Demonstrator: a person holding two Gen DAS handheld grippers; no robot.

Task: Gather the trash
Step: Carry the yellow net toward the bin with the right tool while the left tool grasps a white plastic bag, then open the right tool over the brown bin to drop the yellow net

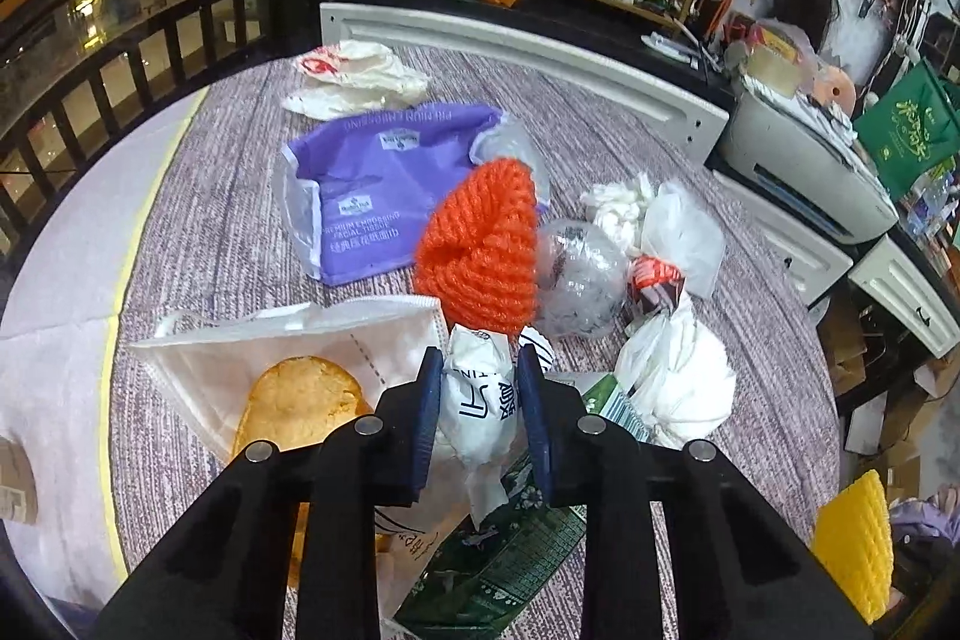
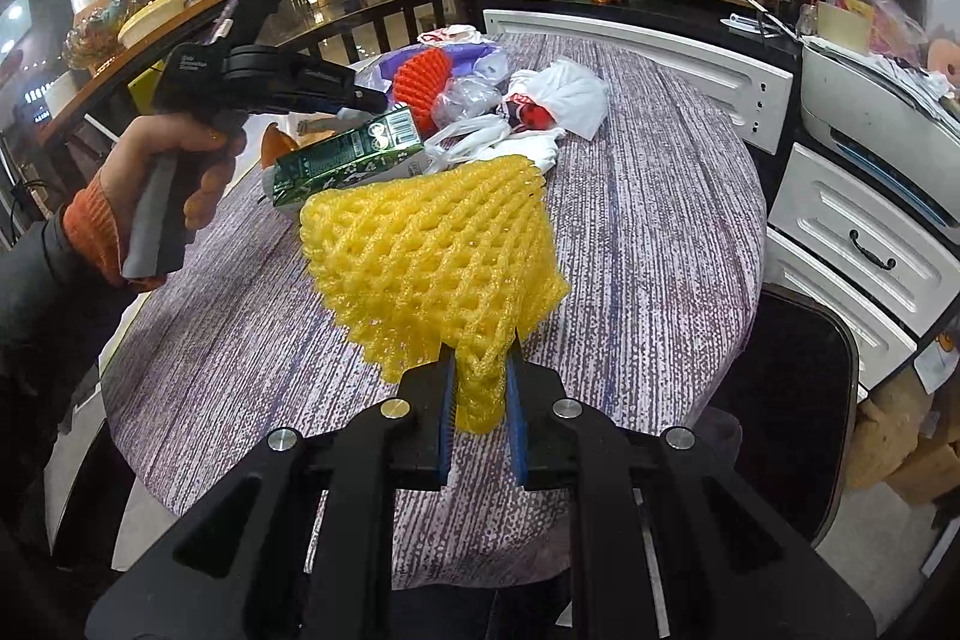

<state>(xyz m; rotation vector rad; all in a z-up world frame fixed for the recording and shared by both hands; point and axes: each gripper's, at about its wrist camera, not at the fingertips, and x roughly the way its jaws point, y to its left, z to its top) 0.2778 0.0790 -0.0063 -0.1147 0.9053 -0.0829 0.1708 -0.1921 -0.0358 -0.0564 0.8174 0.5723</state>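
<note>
Early going, I judge: left gripper (image 1: 480, 394) clamps a white wrapper (image 1: 478, 400); right gripper (image 2: 480, 388) pinches yellow foam net (image 2: 432, 250); a pile of trash (image 1: 480, 244) remains on the table (image 1: 690, 196).

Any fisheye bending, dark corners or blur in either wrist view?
Left wrist view: the white cabinet edge bows strongly, corners go black, and the left gripper with its white wrapper stays sharp. Right wrist view: same dark corners, the table curves, and the yellow foam net in the right gripper is crisp.
</note>
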